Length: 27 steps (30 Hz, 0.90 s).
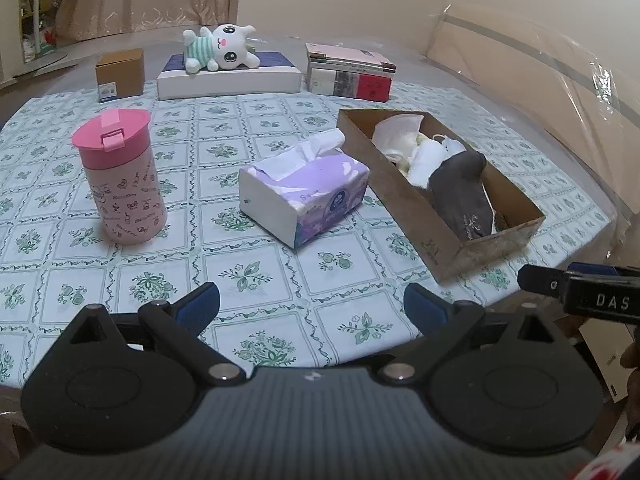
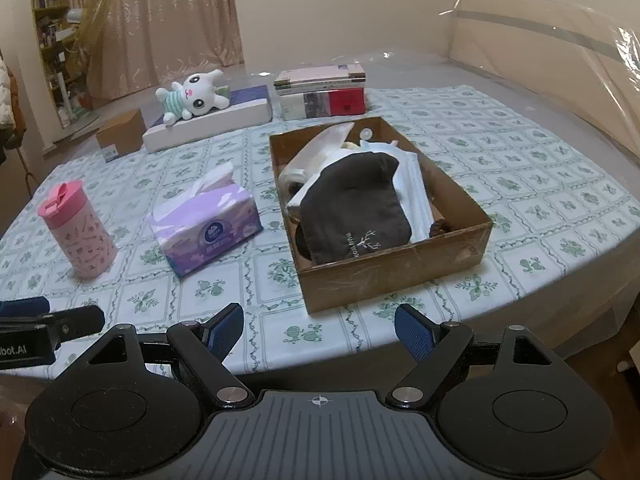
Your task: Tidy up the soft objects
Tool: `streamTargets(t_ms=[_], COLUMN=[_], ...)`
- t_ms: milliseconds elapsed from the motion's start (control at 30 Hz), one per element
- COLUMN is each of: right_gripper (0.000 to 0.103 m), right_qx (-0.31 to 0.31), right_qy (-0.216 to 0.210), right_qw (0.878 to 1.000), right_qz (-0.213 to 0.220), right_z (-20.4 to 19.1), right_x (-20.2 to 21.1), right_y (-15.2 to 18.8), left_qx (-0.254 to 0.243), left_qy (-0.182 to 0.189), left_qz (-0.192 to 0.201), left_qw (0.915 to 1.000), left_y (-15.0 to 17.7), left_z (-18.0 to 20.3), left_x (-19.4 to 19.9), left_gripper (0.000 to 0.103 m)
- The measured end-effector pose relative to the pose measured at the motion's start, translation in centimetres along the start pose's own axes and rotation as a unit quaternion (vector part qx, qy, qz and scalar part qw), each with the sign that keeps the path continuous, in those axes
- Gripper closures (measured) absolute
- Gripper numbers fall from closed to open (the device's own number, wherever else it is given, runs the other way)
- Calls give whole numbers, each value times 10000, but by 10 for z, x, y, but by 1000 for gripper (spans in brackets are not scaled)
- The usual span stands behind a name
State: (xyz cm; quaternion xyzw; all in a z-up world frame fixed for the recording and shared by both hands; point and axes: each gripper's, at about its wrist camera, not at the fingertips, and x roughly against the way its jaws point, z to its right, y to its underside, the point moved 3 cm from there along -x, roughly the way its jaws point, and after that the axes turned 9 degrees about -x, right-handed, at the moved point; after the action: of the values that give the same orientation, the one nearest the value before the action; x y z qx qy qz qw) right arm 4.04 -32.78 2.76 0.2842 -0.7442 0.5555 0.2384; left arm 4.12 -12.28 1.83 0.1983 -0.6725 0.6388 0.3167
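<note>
A brown cardboard box [image 2: 400,264] [image 1: 420,216] on the table holds a dark grey cloth pouch [image 2: 352,212] [image 1: 460,192], a blue face mask [image 2: 412,188] and white cloths [image 1: 400,132]. A purple tissue pack [image 2: 208,228] [image 1: 308,192] lies left of the box. A white plush toy [image 2: 192,98] [image 1: 220,46] rests on a flat white box [image 2: 208,120] [image 1: 228,78] at the back. My left gripper [image 1: 312,308] is open over the table's near edge, nothing between its fingers. My right gripper [image 2: 319,328] is open in front of the cardboard box, also empty.
A pink tumbler [image 1: 120,176] [image 2: 78,232] stands at the left. A small brown carton [image 1: 120,74] and a stack of books [image 1: 348,74] [image 2: 324,94] sit at the back. Clear plastic sheeting [image 2: 540,64] rises at the right. The table edge [image 2: 440,340] runs just ahead of both grippers.
</note>
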Motion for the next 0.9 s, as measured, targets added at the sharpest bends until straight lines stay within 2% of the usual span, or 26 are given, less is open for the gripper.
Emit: streamTargets(t_ms=[900], right_gripper=[21], right_qx=[17], right_qy=[-114], right_qw=[9999], right_qz=[98], right_z=[-5], right_x=[-3], right_y=[-8], left_qx=[119], left_qy=[-113], left_qz=[18], left_qw=[9999], left_y=[-1], left_z=[-3], left_x=[-2], left_gripper=[5])
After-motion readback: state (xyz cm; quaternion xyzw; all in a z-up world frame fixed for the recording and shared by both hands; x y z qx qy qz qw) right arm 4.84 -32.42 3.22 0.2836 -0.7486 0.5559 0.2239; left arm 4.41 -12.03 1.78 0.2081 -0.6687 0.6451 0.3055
